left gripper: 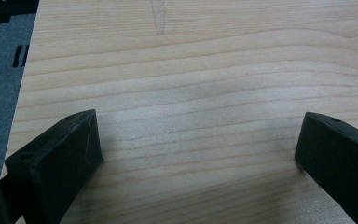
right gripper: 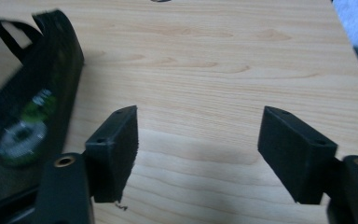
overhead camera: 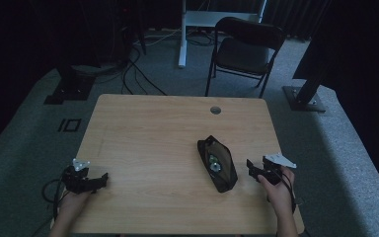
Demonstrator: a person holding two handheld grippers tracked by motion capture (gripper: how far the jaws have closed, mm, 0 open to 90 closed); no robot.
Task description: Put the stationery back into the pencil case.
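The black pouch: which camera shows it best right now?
The high view: the whole black pouch lies open on the table. The right gripper view catches a blurred, cropped part at its left edge; the left gripper view faces bare wood.

pouch: blurred, cut off at left edge; contents | too blurred to identify
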